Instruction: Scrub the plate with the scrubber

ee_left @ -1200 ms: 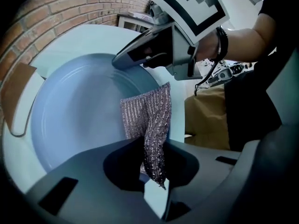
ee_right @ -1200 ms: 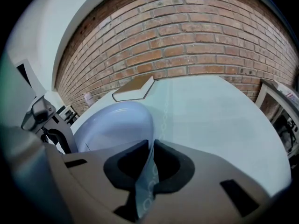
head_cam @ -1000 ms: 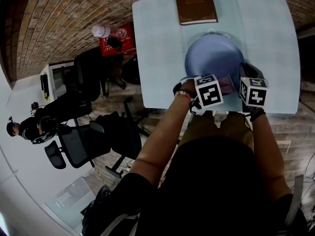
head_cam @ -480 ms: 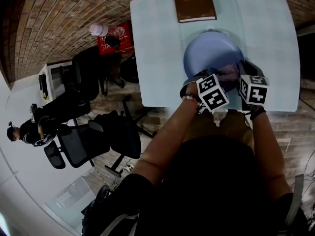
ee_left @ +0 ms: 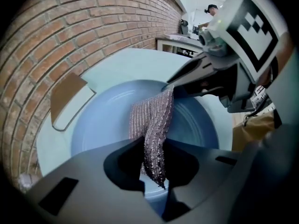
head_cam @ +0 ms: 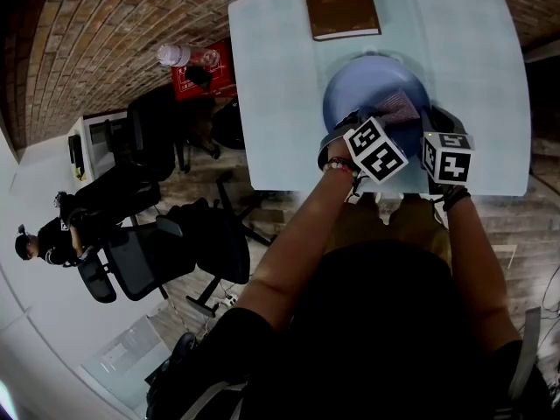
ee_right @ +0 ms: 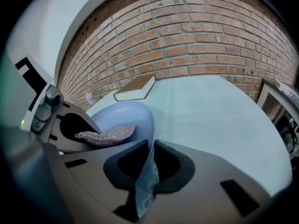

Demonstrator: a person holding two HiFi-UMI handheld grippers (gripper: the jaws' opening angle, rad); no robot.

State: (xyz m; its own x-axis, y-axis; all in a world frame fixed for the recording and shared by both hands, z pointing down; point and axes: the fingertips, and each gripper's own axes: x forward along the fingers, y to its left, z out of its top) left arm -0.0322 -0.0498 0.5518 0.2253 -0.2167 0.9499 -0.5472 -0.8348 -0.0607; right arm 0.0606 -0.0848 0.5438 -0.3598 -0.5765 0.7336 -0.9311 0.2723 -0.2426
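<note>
Two claws were clamped: left claw (ee_left: pixel 152 171) pinched one end of the soft, limp scrubber (ee_left: pixel 152 118); right claw (ee_right: pixel 148 171) gripped the rim of the stiff, probably breakable plate (ee_left: pixel 100 122) by the near edge of the bench (head_cam: pixel 271 77).

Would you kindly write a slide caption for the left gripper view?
Left tool holds a silvery mesh scrubber across the round blue plate while the right tool grips the plate's rim.

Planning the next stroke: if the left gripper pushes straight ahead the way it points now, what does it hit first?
Most likely the inner face of the plate: the left gripper, shut on the scrubber, aims down into the dish. The book lies beyond the far rim, though depth is hard to judge.
</note>
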